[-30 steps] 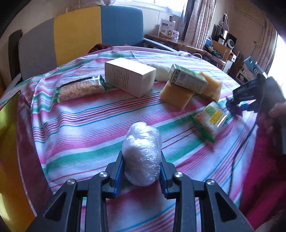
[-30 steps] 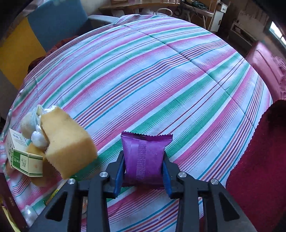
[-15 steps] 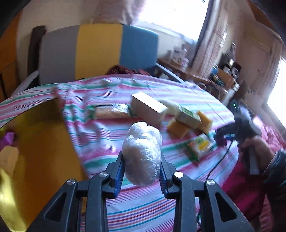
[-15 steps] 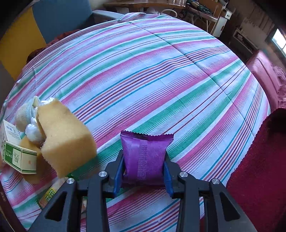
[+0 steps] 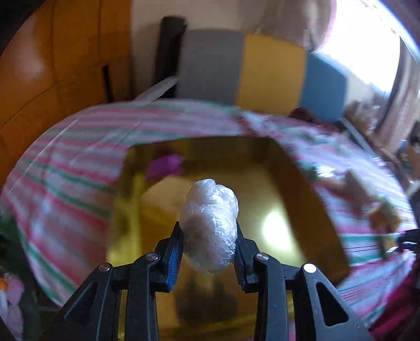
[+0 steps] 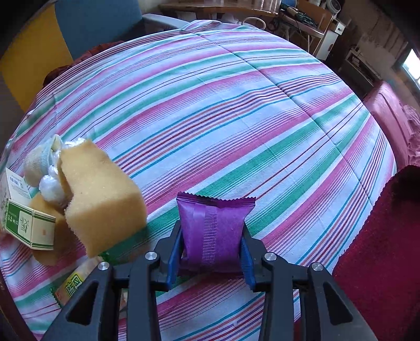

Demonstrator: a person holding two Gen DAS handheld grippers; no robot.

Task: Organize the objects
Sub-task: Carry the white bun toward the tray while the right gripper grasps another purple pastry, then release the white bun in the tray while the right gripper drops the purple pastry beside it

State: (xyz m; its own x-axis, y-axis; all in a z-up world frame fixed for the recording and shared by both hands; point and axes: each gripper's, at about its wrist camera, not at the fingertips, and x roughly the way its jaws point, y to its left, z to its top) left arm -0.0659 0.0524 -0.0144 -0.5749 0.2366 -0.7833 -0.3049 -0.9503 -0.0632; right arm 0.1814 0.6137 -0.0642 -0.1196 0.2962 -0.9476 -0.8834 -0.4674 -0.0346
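Looks like a home, prob. a living/dining rm. Round table w/ a striped cloth (image 6: 236, 110) in pink, green & white; a chair (image 5: 262, 68) w/ grey, yellow & blue back panels just behind it. Curtain (image 5: 404, 99) by a bright window, wood panelling (image 5: 52, 65) on one side, a cluttered desk (image 6: 296, 18) w/ boxes & cables past the table.

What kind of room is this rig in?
Likely a lived-in home room, dining or living area: a round table under a striped tablecloth, a grey, yellow and blue chair at it, and a cluttered side desk by curtains.
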